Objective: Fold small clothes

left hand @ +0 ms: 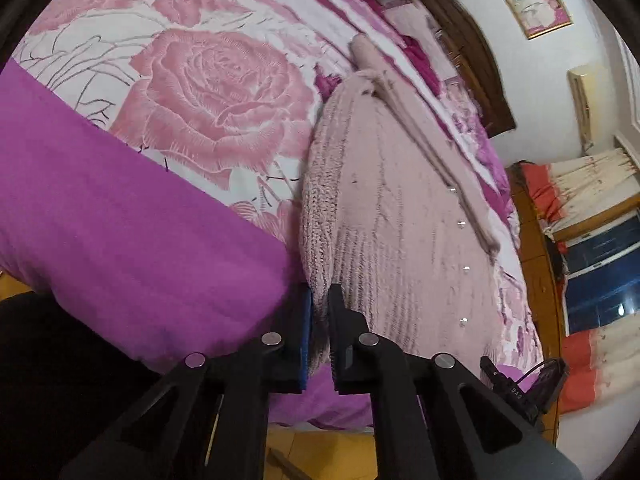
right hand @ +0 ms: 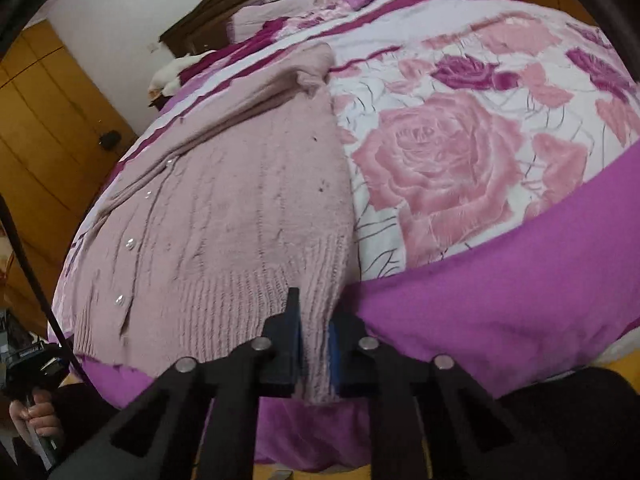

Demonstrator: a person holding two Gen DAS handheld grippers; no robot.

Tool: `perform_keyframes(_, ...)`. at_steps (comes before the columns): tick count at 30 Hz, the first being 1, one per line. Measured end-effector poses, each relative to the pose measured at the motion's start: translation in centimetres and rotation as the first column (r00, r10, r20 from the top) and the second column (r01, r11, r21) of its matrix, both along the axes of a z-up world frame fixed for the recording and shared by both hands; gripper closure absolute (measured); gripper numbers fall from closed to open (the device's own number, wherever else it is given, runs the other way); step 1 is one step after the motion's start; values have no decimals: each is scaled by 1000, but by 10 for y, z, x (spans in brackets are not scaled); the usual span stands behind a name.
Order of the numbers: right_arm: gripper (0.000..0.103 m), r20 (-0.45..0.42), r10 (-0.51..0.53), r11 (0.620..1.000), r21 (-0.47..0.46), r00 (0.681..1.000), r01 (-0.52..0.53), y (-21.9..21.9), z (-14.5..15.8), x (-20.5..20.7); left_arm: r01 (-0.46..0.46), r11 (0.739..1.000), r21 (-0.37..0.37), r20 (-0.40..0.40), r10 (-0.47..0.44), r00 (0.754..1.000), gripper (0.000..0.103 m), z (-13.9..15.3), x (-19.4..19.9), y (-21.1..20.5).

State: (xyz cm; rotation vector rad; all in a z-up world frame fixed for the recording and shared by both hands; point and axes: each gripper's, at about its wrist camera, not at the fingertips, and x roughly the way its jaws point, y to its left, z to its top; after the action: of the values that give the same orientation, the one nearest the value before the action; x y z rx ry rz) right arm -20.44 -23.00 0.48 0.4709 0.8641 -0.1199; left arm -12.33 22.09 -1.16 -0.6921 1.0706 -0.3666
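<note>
A pale pink knit cardigan (left hand: 400, 216) with small pearl buttons lies flat on the bed, its ribbed hem at the near edge. My left gripper (left hand: 319, 320) is shut on the hem's left corner, knit pinched between the pads. In the right wrist view the cardigan (right hand: 240, 200) spreads away from me. My right gripper (right hand: 314, 332) is shut on the hem's right corner, ribbed knit running down between its fingers. A sleeve is folded across the cardigan's upper part.
The bed has a rose-print cover (right hand: 440, 152) with a magenta border (left hand: 120, 220) hanging over the near edge. A dark wooden headboard (right hand: 224, 4) is at the far end. Wooden wardrobe doors (right hand: 44, 120) stand on the left. The other gripper (left hand: 516, 388) shows in the left view.
</note>
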Motion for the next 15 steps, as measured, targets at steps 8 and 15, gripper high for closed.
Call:
perform_keyframes(8, 95, 141, -4, 997, 80, 990, -8, -7, 38, -40, -20, 991, -135, 52, 28, 998, 103, 15, -32, 34)
perform_keyframes(15, 95, 207, -50, 977, 214, 977, 5, -19, 53, -76, 9, 988, -155, 176, 19, 984, 103, 45, -81, 34)
